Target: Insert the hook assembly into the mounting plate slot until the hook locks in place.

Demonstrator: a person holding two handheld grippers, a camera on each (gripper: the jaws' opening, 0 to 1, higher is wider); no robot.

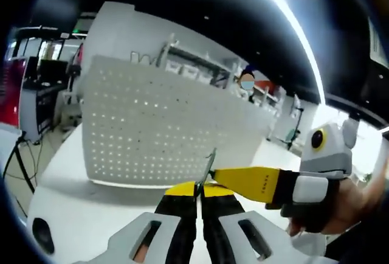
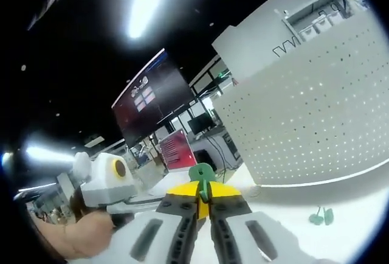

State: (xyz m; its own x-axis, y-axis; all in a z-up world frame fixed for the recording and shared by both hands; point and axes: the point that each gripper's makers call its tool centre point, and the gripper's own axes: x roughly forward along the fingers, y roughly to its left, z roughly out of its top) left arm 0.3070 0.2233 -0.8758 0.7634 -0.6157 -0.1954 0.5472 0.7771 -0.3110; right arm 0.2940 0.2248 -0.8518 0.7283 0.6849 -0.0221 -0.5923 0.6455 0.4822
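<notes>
Left gripper (image 1: 199,198): its fingers were closed together on a thin metal hook (image 1: 207,170), which rose from the tips toward 12 o'clock, in front of the board; it looked held up so it could be worked on in mid-air.

Right gripper (image 2: 203,200): its fingers were closed on a small green hook piece (image 2: 203,176), whose rounded top stood just above the tips; in the left gripper view the same gripper came in from 3 o'clock, its yellow tip touching or just beside the metal hook, apparently so the two parts could be brought together.

Pegboard (image 1: 152,130): a white perforated panel stood upright on the table (image 1: 79,209), behind both grippers at about 12 o'clock in the left gripper view and at 2 o'clock in the right gripper view; it was probably the mounting plate, and neither held part touched it.

Spare green pieces (image 2: 321,216): they lay on the table near the foot of the pegboard, at 4 o'clock in the right gripper view, apparently waiting as stock.

Count: two grippers, one pegboard, one metal hook, one green piece held, and what looked like two more green pieces lying loose, though they were too small to count surely.

Task state: judged not yet reached; no hook sat in a slot.
</notes>
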